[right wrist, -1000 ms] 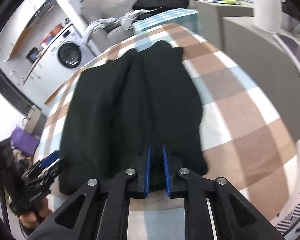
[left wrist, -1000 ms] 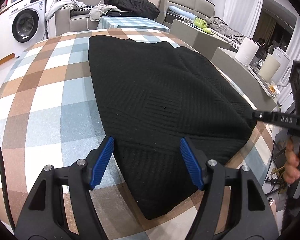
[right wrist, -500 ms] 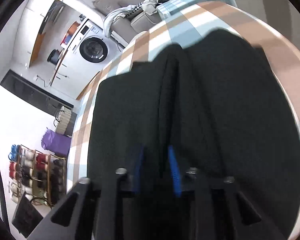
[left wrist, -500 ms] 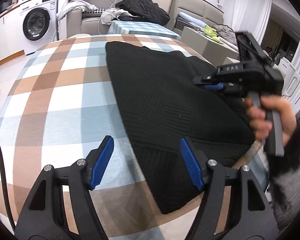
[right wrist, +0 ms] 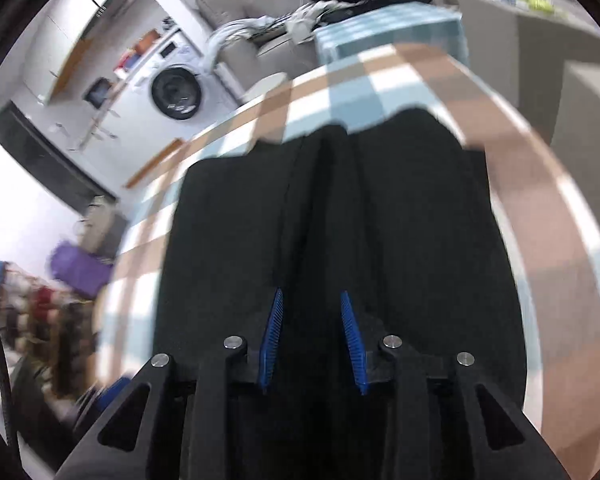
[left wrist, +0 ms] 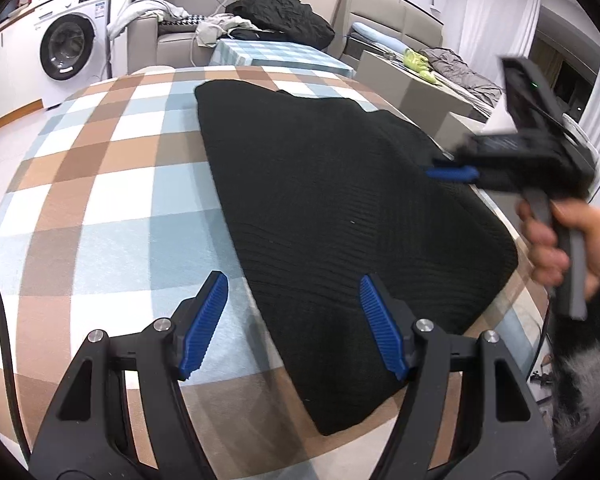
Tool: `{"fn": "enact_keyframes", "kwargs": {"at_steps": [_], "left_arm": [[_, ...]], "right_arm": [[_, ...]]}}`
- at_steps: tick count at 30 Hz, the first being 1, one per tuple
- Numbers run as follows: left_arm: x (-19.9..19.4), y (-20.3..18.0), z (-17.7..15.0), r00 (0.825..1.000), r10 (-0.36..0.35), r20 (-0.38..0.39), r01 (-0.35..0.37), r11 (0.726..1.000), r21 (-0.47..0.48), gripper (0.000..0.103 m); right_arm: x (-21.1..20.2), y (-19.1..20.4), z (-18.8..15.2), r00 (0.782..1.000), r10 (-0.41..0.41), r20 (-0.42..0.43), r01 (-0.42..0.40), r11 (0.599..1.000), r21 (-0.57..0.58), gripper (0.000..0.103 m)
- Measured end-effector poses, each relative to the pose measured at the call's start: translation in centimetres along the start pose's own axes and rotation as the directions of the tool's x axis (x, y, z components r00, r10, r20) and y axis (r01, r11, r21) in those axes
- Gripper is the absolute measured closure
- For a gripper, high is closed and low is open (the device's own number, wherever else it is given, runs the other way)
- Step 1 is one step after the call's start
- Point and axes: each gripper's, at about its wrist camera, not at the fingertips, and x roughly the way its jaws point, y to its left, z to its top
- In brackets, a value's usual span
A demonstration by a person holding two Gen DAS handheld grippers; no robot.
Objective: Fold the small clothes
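Currently: black knit garment (left wrist: 340,208), flat on checked tablecloth (left wrist: 112,208).
L gripper (left wrist: 294,322) spread wide, empty, above hem; R gripper (right wrist: 311,338) jaws opening, cloth beneath, pads not pressing.

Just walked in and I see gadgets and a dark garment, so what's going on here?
A person is folding a black knit garment on a table with a checked cloth, using two hand-held grippers. The right gripper is over the garment's folded right side, its jaws opening with cloth between them. The left gripper hovers open above the near edge, holding nothing.
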Motion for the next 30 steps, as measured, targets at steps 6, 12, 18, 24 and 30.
{"fn": "enact_keyframes", "kwargs": {"at_steps": [6,12,18,24,30], "left_arm": [[0.8,-1.2,-0.5,1.000,-0.011,-0.029,0.013,0.999,0.040,0.037],[0.8,-1.4,-0.7,0.999,-0.014,-0.036,0.015,0.999,0.044,0.037],[0.4,-0.9,-0.4,1.000,-0.009,-0.030,0.010,0.999,0.032,0.037],[0.6,-0.7,-0.4,0.999,-0.004,-0.037,0.005,0.999,0.033,0.037],[0.4,-0.8,-0.4,1.000,-0.010,-0.026,0.010,1.000,0.023,0.037]], "right_arm": [[-2.0,-0.4,-6.9,0.968,0.222,-0.118,-0.222,0.975,0.011,0.068],[-2.4,0.3,-9.1,0.979,0.174,-0.104,-0.184,0.979,-0.091,0.083],[-2.8,0.3,-9.8,0.975,0.169,-0.146,-0.185,0.977,-0.103,0.096],[-2.4,-0.2,-9.1,0.974,0.208,-0.090,-0.213,0.976,-0.049,0.065],[-0.6,0.7,-7.2,0.986,0.165,-0.017,-0.165,0.985,-0.041,0.095]]}}
